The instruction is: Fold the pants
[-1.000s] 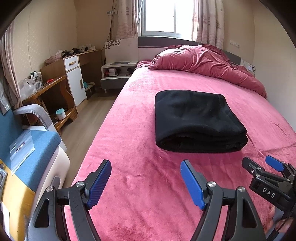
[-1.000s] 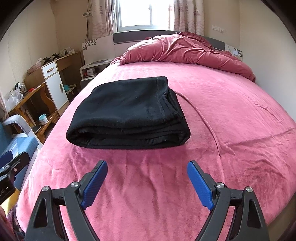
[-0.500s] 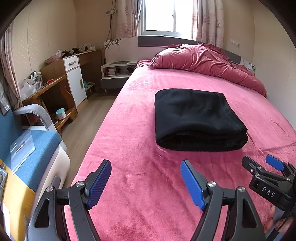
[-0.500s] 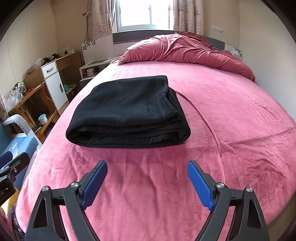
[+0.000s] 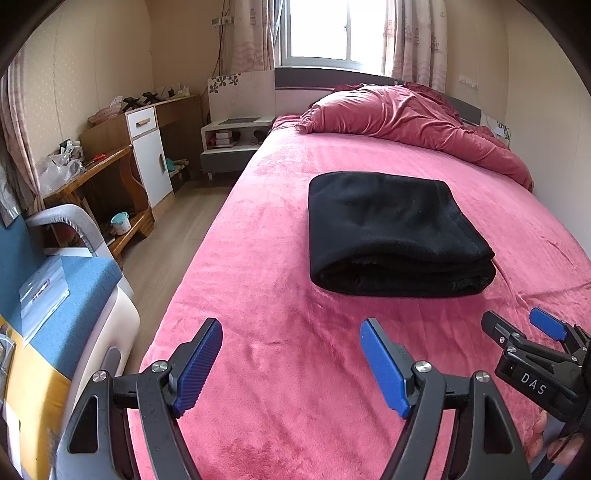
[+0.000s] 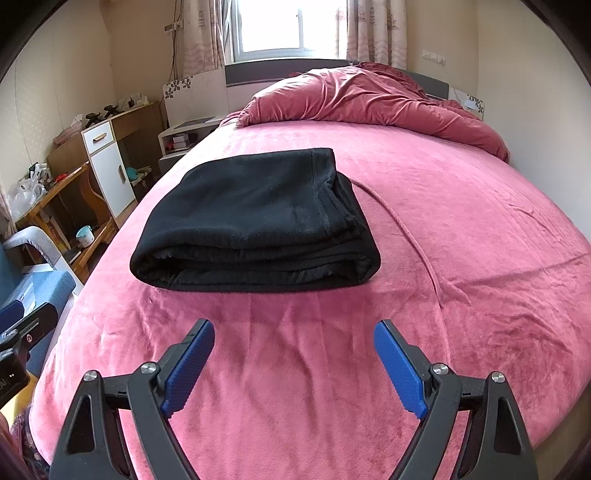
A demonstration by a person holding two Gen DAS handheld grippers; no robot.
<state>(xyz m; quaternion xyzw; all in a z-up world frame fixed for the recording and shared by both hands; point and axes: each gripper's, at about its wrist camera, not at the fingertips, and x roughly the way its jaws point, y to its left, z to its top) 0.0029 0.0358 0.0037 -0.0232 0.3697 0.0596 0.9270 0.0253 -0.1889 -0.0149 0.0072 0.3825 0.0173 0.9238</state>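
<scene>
Bed (image 5: 280, 369): covered by a pink plush blanket, lightly creased near the foot; the greater part of both views is taken up by it. Quilt (image 6: 369, 99): dark rose, heaped at the head end below the window (image 5: 317, 29). Desk with white cabinet (image 5: 147, 155): stood against the wall on the bed's left, small items scattered on its top. Nightstand (image 5: 229, 144): set beside the headboard. Chair (image 5: 55, 295): blue-cushioned, seen at the left edge of the left wrist view. Pants (image 6: 255, 221): black, folded into a thick rectangular stack of several layers, laid flat on the blanket at about mid-bed, the folded edge turned toward the cameras; nothing is in contact with them but the bed. Left tongs (image 5: 291, 362): held above the blanket short of the pants, blue pads spread wide apart, nothing between them. Right tongs (image 6: 293, 365): likewise held above the blanket just before the stack, pads spread wide, nothing gripped; the same tongs are seen at the lower right of the left wrist view, with a fingertip of the person's hand (image 5: 554, 443) behind them. Cup (image 5: 120, 223): pale blue, placed on the desk's low shelf.
</scene>
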